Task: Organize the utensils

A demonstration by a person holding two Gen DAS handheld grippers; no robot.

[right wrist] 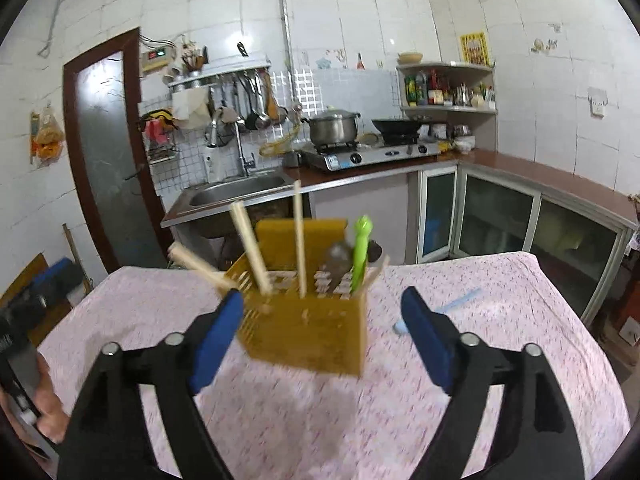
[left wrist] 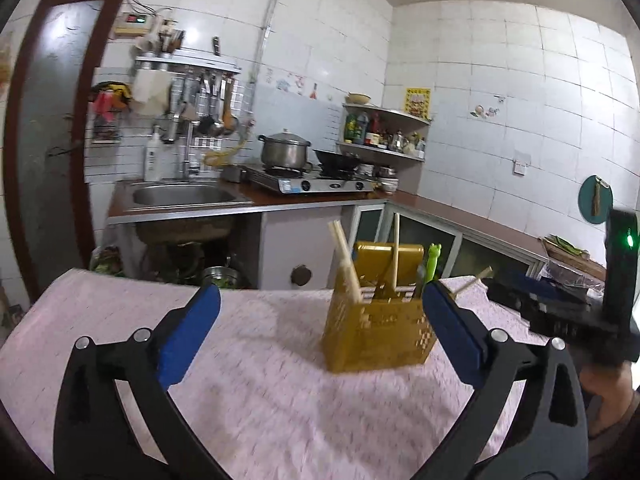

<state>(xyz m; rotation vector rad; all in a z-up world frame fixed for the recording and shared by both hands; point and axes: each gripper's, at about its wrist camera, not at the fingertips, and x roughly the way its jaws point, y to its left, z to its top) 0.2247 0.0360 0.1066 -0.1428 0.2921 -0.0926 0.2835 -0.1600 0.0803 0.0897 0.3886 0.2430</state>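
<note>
Ahead of the wide-open right gripper [right wrist: 322, 320] stands the yellow utensil holder [right wrist: 308, 332].

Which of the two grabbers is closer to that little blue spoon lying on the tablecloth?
Right. The blue spoon lies just beyond the right gripper, by its right-hand finger; the left gripper is across the yellow holder.

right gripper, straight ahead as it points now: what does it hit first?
Most likely the yellow utensil holder, which sits between the open right gripper fingers and just ahead of them. Depth is blurry, so not certain.

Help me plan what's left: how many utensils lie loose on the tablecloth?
1: a pale blue spoon on the tablecloth, right of the yellow holder; others may be hidden.
</note>
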